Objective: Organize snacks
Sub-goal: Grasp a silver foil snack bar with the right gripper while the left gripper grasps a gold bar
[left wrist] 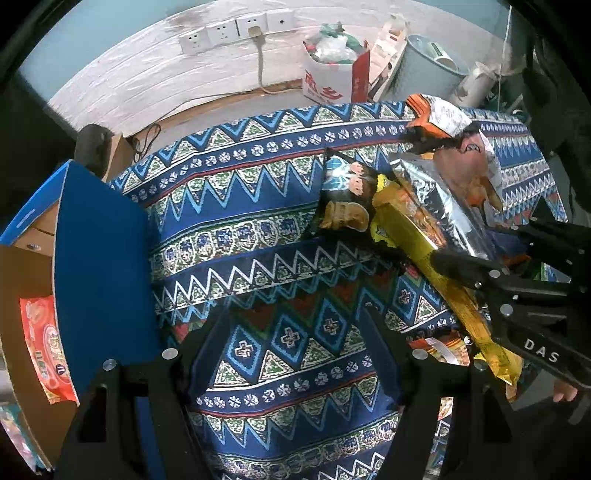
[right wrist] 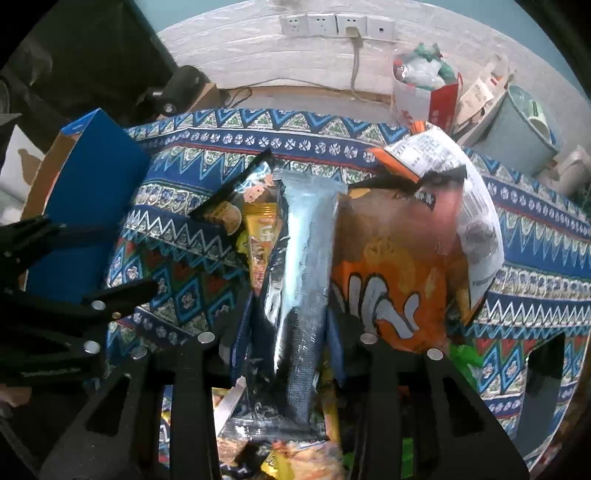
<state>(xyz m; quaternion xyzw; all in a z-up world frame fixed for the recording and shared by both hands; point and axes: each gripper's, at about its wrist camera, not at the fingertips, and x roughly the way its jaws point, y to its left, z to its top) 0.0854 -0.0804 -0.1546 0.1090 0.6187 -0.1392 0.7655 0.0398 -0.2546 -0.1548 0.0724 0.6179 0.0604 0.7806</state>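
Observation:
My right gripper [right wrist: 291, 325] is shut on a silver-blue snack bag [right wrist: 301, 266] and holds it upright over the snack pile; it also shows in the left wrist view [left wrist: 436, 199], where the right gripper [left wrist: 491, 254] is seen from the side. A yellow packet [left wrist: 436, 254], a black cookie bag [left wrist: 343, 199] and a big orange chip bag [right wrist: 399, 258] lie around it. My left gripper [left wrist: 295, 332] is open and empty above the patterned cloth [left wrist: 258, 229]. A blue cardboard box [left wrist: 99, 258] at the left holds a red snack pack [left wrist: 44, 347].
The patterned cloth covers the table. Behind it are a white wall with sockets [left wrist: 229, 31], a stuffed white bag [left wrist: 332, 70] and a light blue bin [left wrist: 428, 66]. More loose snacks lie low in the right wrist view [right wrist: 295, 458].

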